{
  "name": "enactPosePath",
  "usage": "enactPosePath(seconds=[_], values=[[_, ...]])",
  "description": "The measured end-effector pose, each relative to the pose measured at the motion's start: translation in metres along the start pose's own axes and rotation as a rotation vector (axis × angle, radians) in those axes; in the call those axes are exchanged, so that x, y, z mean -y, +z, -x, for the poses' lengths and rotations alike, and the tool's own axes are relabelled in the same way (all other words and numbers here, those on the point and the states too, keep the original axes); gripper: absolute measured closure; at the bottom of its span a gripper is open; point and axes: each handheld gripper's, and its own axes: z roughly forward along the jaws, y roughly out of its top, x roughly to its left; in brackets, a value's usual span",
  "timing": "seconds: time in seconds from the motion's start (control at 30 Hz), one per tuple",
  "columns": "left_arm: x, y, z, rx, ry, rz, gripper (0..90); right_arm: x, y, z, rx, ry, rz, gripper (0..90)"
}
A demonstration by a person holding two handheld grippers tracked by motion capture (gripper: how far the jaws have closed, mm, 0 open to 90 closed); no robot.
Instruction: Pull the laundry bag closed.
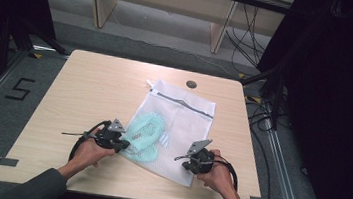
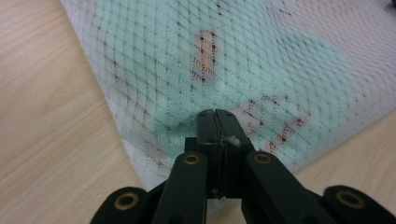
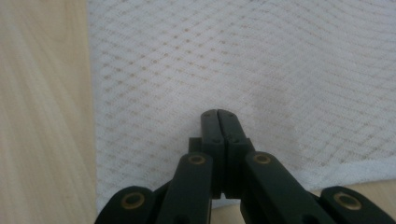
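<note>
Mesh laundry bag [image 1: 176, 124] lies mid-table, green garment [image 1: 145, 130] inside toward its left. Left gripper [image 1: 123, 145] and right gripper [image 1: 188, 160] both clamped shut on the bag's near edge. Best to lift both corners evenly, keeping the mesh taut.

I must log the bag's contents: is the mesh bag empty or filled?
Filled: a green cloth shows through the white mesh bag, lying flat on the table.

wooden table [image 1: 90, 89]; black cables [image 1: 244, 42]; floor marking [image 1: 18, 89]
</note>
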Motion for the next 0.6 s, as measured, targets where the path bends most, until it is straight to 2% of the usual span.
enactPosePath(seconds=[0.07, 0.1, 0.13, 0.17, 0.2, 0.23, 0.27, 0.37, 0.43, 0.6], values=[[0.000, -0.002, -0.006, -0.011, 0.015, -0.013, 88.5, -0.002, 0.001, -0.003, -0.003, 0.000, -0.002, 90.0], [0.000, -0.001, -0.006, -0.011, -0.007, -0.010, 88.5, -0.004, 0.002, -0.005, -0.006, -0.003, 0.000, 90.0], [0.000, -0.002, -0.008, -0.015, -0.004, -0.010, 88.6, -0.006, 0.003, -0.005, -0.007, -0.038, 0.004, 90.0], [0.000, -0.002, -0.009, -0.020, -0.001, -0.013, 88.7, -0.007, 0.003, -0.008, -0.010, -0.037, -0.003, 90.0], [0.000, -0.002, -0.009, -0.020, -0.001, -0.013, 88.8, -0.009, 0.005, -0.008, -0.018, -0.067, 0.004, 90.0], [0.000, -0.002, -0.012, -0.025, -0.009, -0.014, 88.8, -0.010, 0.005, -0.011, -0.018, -0.051, -0.003, 90.0], [0.001, -0.002, -0.013, -0.028, -0.018, -0.005, 88.8, -0.012, 0.005, -0.013, -0.019, -0.055, -0.004, 90.0], [0.000, -0.004, -0.017, -0.031, -0.011, -0.015, 88.9, -0.015, 0.008, -0.017, -0.027, -0.066, 0.005, 90.0], [0.001, -0.004, -0.021, -0.042, -0.029, -0.009, 89.0, -0.018, 0.009, -0.021, -0.035, -0.079, 0.007, 90.0], [0.000, -0.004, -0.030, -0.056, -0.030, -0.012, 89.0, -0.026, 0.013, -0.029, -0.052, -0.103, 0.007, 90.0]])
